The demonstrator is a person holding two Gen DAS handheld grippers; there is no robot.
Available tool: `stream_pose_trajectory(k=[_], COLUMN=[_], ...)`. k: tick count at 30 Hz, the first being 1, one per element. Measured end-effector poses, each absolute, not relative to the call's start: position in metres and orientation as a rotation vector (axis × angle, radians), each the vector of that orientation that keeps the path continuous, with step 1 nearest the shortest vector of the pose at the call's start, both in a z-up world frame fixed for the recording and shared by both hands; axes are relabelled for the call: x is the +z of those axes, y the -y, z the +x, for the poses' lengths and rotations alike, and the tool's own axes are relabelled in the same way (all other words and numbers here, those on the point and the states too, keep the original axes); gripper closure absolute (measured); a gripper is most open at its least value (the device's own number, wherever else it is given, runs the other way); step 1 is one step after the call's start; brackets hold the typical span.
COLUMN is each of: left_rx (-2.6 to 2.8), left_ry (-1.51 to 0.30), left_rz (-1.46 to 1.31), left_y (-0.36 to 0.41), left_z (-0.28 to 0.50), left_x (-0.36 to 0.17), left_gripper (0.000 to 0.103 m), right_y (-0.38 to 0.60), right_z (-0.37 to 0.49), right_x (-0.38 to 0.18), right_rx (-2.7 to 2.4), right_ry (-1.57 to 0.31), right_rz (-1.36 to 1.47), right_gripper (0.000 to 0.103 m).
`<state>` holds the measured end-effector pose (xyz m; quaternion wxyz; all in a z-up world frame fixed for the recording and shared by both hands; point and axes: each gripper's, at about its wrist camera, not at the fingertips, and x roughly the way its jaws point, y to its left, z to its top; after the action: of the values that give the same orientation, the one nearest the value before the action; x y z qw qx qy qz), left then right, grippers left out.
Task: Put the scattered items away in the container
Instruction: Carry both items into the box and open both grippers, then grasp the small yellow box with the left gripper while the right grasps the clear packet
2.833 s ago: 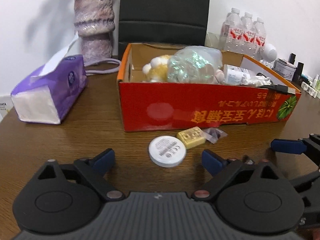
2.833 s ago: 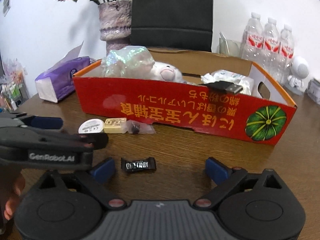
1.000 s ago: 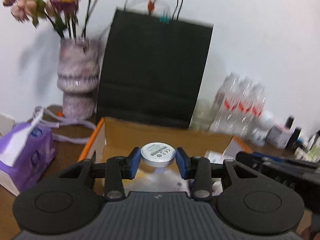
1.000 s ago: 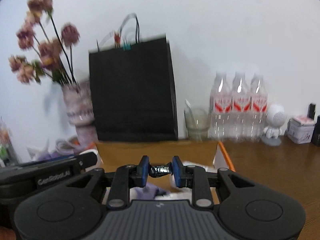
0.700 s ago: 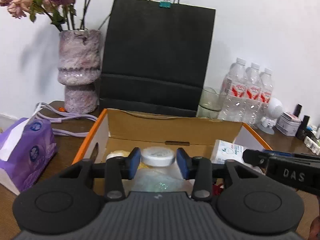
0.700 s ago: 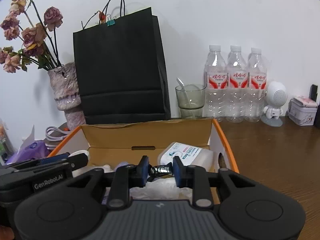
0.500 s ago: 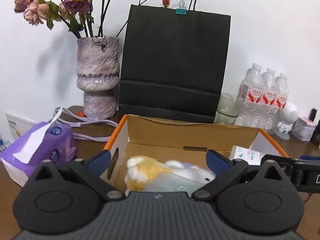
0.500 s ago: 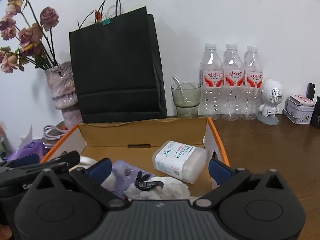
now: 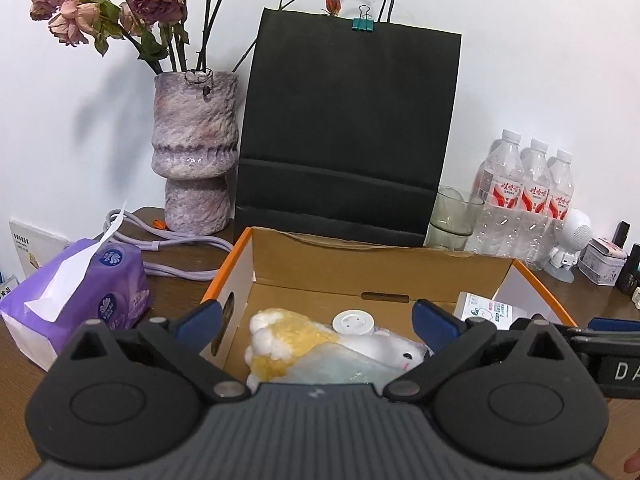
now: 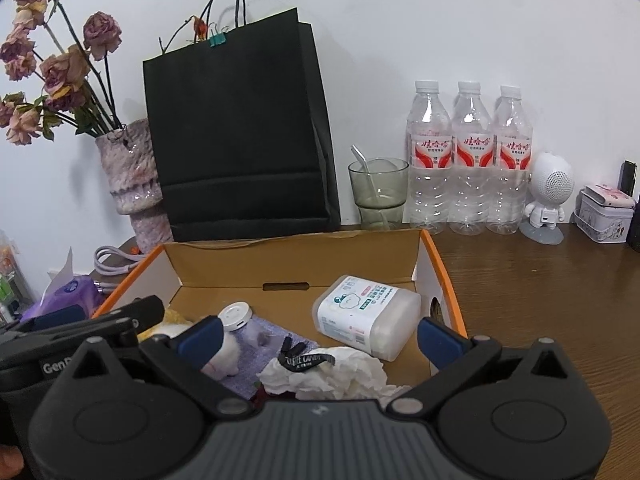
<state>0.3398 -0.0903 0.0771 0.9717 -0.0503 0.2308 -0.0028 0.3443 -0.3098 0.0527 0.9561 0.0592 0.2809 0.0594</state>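
A dark brown wooden table [image 10: 540, 280] stands against a white wall, and both pairs of tongs hover over an open cardboard box [image 9: 380, 276] with orange edges that sits on it. The left tongs [image 9: 316, 320] tilt down toward the box, spread wide and released, with nothing between the blue pads [image 9: 198, 318]. Just past them, inside the box, a round white tin [image 9: 353, 323] lies on a yellow and white plush toy [image 9: 280, 336]. The right tongs [image 10: 320, 334] also point down into the box, released and empty. Beyond their fingertips a black candy wrapper [image 10: 306, 358] rests on crumpled white tissue [image 10: 344, 374], with a white wipes pack [image 10: 366, 316] further in, near the right wall of the box. The left tongs appear at the lower left of the right wrist view.

Left of the box lies a purple tissue pack [image 9: 80, 292]. Behind the box stand a black paper bag [image 9: 348, 136] and a mottled purple vase [image 9: 196, 148] with dried roses. To the right are a green glass [image 10: 378, 192], three water bottles [image 10: 470, 160], a small white robot figure [image 10: 550, 196] and a small tin box [image 10: 606, 214].
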Motion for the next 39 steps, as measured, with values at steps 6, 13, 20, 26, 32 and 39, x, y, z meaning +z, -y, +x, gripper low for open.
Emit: stream_pose_trajectory(k=[6, 13, 20, 26, 32, 39], left_rx=[-0.01, -0.03, -0.023, -0.008, -0.047, -0.052], left_ry=[-0.466, -0.443, -0.473, -0.504, -0.575, -0.626], left_rz=[-0.102, -0.137, -0.14, -0.11, -0.087, -0.015], left_y=[0.09, 0.072, 0.034, 0.005, 0.009, 0.043], left_z=[0.337, 0.315, 0.276, 0.242, 0.235, 0.252], left_x=[0.08, 0.096, 0.099, 0.091, 0.064, 0.029], left_gripper=[0.0, 0.0, 0.0, 0.0, 0.0, 0.0], right_y=[0.309, 0.314, 0.317, 0.318, 0.302, 0.283], right_z=[0.343, 0.324, 0.272, 0.227, 0.216, 0.231], right_x=[0.054, 0.073, 0.079, 0.064, 0.029, -0.008], right_rx=[0.122, 0.112, 0.129, 0.111, 0.137, 0.144], right_ry=[-0.568, -0.511, -0.49, -0.527, -0.627, -0.706], right_rz=[0.112, 0.097, 0.011, -0.087, -0.1, -0.067], right_gripper=[0.0, 0.0, 0.0, 0.0, 0.0, 0.0])
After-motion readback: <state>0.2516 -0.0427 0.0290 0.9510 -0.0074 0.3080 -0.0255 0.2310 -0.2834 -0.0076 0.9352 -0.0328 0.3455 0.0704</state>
